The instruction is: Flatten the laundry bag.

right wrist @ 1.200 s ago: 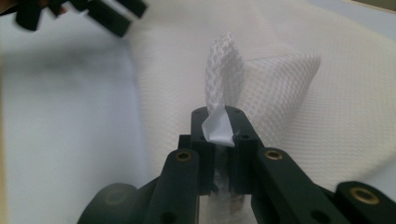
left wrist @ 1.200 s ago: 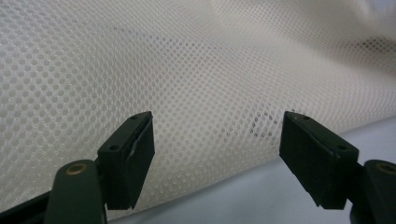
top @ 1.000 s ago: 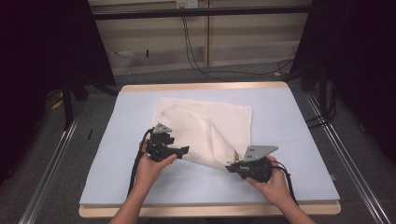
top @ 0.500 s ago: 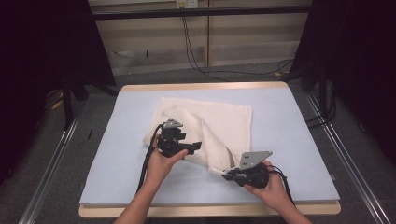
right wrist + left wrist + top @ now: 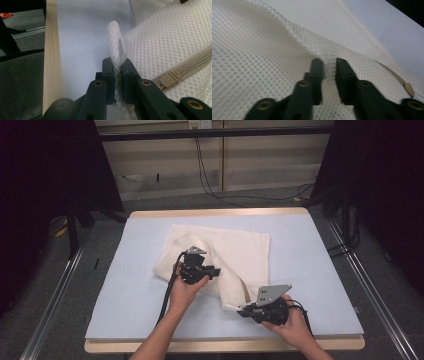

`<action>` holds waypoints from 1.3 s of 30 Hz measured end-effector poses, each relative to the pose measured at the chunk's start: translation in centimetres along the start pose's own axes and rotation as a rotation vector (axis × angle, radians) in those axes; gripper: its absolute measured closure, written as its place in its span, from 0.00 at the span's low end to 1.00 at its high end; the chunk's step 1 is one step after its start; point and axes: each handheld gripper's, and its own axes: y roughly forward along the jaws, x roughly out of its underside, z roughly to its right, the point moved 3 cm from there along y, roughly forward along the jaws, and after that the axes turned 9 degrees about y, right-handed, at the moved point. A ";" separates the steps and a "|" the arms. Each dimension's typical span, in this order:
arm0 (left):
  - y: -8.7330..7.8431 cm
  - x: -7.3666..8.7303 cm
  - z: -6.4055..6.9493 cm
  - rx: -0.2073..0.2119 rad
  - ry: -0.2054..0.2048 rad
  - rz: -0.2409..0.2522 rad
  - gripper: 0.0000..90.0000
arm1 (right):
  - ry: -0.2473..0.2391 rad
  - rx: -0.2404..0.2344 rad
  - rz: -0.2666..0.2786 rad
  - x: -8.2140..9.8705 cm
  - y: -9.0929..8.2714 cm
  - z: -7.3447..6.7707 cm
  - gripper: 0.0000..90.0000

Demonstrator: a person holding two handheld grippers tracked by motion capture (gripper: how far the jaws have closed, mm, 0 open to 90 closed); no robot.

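You have a cream mesh laundry bag (image 5: 227,257) spread over the middle of the pale blue counter (image 5: 320,270), with one corner drawn out toward your near right. Your right gripper (image 5: 246,312) has its fingers (image 5: 109,75) closed on a thin fold of that corner's edge, the mesh standing up between them; the zipper (image 5: 175,73) runs just beside the grip. Your left gripper (image 5: 214,271) sits over the bag's middle, its fingers (image 5: 316,72) a narrow gap apart with a ridge of mesh between them; whether they truly pinch it you cannot tell from here. To handle this well, judge it as a straightening step: keep the right hold firm, make sure the left has cloth, then draw the two apart low over the counter so the mesh flattens. The bag's long axis runs from the far left to your near right, tapering to the held corner.
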 end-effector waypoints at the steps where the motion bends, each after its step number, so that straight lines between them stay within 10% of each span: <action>1: -0.2 0.1 0.0 0.004 0.008 -0.008 0.96 | 0.009 0.001 0.006 0.0 -0.1 0.0 0.91; 15: -2.2 1.9 0.2 0.019 0.027 -0.043 1.00 | 0.228 0.048 0.067 0.4 -4.3 2.9 0.39; 21: -2.7 2.9 0.5 0.018 0.039 -0.059 1.00 | 0.263 0.187 0.095 1.0 -5.9 5.3 0.44; 26: -3.4 3.5 0.8 0.029 0.047 -0.055 1.00 | 0.249 0.311 0.044 1.4 -4.0 7.0 0.49; 35: -3.5 3.9 0.9 0.040 0.043 -0.038 1.00 | 0.157 0.307 -0.045 0.2 -0.1 8.1 0.51; 39: -3.5 3.9 0.8 0.040 0.045 -0.036 1.00 | 0.162 0.250 -0.055 -0.3 0.6 8.5 0.78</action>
